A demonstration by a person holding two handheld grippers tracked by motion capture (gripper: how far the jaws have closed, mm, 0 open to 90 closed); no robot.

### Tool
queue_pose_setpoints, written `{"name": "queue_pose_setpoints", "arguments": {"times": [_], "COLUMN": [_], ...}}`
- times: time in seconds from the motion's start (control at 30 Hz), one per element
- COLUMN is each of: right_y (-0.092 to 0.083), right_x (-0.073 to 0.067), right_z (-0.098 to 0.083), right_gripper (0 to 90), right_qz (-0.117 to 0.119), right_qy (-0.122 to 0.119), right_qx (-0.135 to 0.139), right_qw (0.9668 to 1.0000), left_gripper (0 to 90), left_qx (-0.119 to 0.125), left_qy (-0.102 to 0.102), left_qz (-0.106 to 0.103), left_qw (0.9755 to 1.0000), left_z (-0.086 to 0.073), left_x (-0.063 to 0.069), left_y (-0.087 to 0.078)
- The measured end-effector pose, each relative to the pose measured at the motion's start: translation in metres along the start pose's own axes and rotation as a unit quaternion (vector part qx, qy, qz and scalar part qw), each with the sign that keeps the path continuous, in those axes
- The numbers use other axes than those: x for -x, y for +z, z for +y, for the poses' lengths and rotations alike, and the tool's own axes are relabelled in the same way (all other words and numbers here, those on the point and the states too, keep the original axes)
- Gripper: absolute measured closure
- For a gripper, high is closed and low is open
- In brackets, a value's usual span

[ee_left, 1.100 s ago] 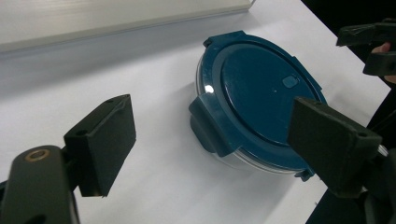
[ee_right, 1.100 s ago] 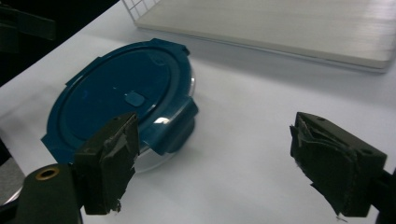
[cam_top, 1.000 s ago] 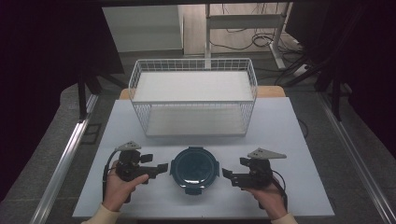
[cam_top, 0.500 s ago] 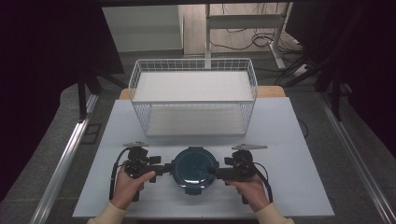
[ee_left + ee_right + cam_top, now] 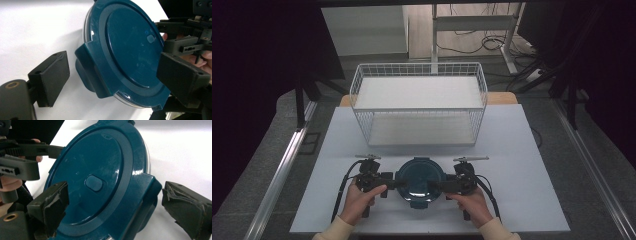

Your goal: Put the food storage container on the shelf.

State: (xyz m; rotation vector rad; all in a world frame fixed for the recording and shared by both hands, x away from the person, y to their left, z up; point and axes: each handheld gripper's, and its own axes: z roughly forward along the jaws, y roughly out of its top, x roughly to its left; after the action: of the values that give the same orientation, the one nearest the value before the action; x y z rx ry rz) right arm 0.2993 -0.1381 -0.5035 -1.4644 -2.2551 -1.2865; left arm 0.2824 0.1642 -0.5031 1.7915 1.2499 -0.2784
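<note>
In the lower middle of the high view a round container with a dark blue lid (image 5: 419,182) sits on the white table (image 5: 522,150), in front of the wire basket (image 5: 419,102) in the upper middle of the frame. At its left, the left gripper (image 5: 393,182) reaches in level to the rim; in the left gripper view its jaws stand apart, one on either side of a locking tab (image 5: 93,72) on the lid, pads not pressing. At its right, the right gripper (image 5: 438,186) meets the opposite rim; its jaws have just been opening and stand wide in the right gripper view, straddling the facing tab (image 5: 146,195) without touching it. This looks like the approach step: both tools lined up on opposite lid clasps. The next move probably calls for closing on each tab squarely and levering outward together, while keeping the container from sliding. No brand, label or writing can be read on the lid; only a small oval button (image 5: 94,183) marks it.
</note>
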Motion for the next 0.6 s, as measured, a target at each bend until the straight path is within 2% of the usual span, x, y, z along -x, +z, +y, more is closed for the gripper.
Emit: {"name": "queue_pose_setpoints", "arguments": {"times": [0.03,0.07,0.1,0.17,0.2,0.33,0.4,0.53,0.6], "right_y": [0.001,0.001,0.003,0.003,0.005,0.006,0.007,0.006,0.004], "right_x": [0.0,0.0,0.001,0.002,0.002,0.002,0.001,0.0,0.003], "right_z": [0.0,0.0,0.0,-0.001,-0.001,-0.002,-0.003,-0.004,-0.004], "right_gripper": [6.9,6.9,6.9,7.0,7.6,8.7,12.2,15.9,20.4], "right_qz": [0.002,0.002,0.007,0.01,0.014,0.019,0.027,0.017,0.019], "right_qy": [0.004,0.004,0.012,0.016,0.023,0.029,0.037,0.04,0.06], "right_qx": [-0.002,-0.002,-0.004,-0.006,-0.007,-0.009,-0.011,-0.012,-0.006], "right_qw": [1.0,1.0,0.9999,0.9998,0.9996,0.9994,0.9989,0.999,0.998], "left_gripper": [11.4,11.4,11.3,11.4,12.1,13.0,15.2,22.0,23.7], "left_qx": [-0.002,-0.002,-0.009,-0.013,-0.013,-0.02,-0.02,-0.018,-0.018], "left_qy": [-0.011,-0.011,-0.023,-0.023,-0.027,-0.032,-0.045,-0.051,-0.056], "left_qz": [-0.012,-0.012,-0.018,-0.015,-0.023,-0.03,-0.036,-0.02,-0.022], "left_qw": [0.9999,0.9999,0.9995,0.9995,0.9993,0.9988,0.9981,0.9983,0.998], "left_z": [-0.001,-0.001,-0.003,-0.003,-0.004,-0.005,-0.008,-0.008,-0.008], "left_x": [-0.003,-0.003,-0.006,-0.007,-0.007,-0.005,-0.007,-0.006,-0.007], "left_y": [0.002,0.002,0.006,0.007,0.009,0.012,0.014,0.012,0.012]}}
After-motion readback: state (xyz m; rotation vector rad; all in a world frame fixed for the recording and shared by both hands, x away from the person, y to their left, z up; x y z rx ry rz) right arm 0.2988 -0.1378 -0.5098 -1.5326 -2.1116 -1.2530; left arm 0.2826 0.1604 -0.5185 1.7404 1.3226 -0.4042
